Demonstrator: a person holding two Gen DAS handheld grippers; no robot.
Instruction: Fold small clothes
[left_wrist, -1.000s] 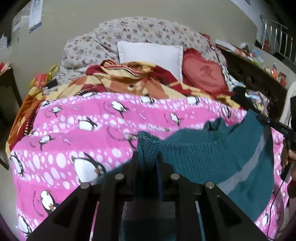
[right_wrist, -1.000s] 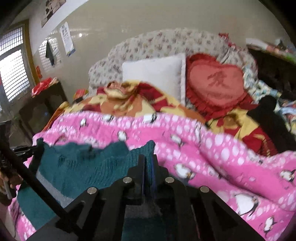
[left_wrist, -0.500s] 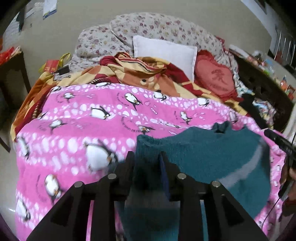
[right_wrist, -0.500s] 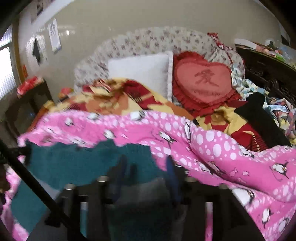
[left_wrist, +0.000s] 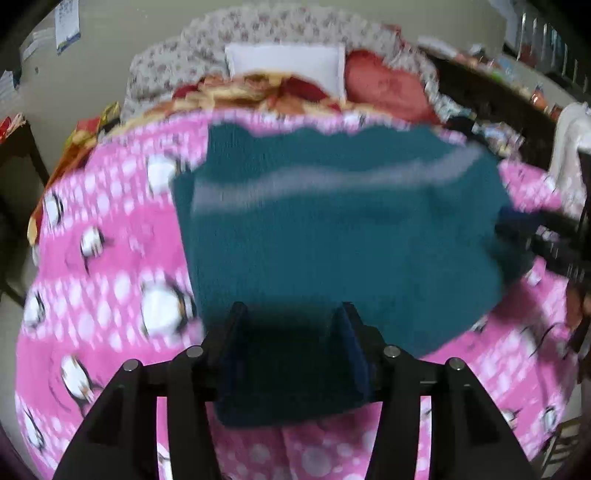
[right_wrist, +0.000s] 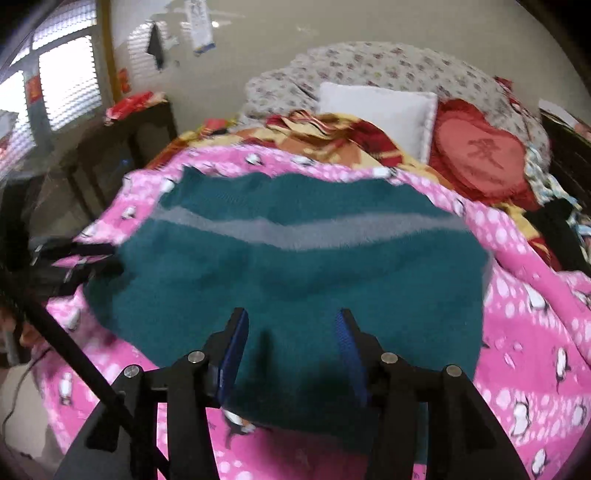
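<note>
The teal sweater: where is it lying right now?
The teal sweater lies spread on the pink penguin blanket, filling the middle of both wrist views, its near edge between each gripper's fingers, short of the white pillow.

The only sign that shows is a single large Chinese character, embroidered in darker red on the red heart-shaped cushion (right_wrist: 484, 153), which leans just right of the white pillow (right_wrist: 380, 110); its strokes are too soft to read with certainty. Paper sheets (right_wrist: 201, 27) on the wall, up left of that pillow, carry print too small to read.
</note>
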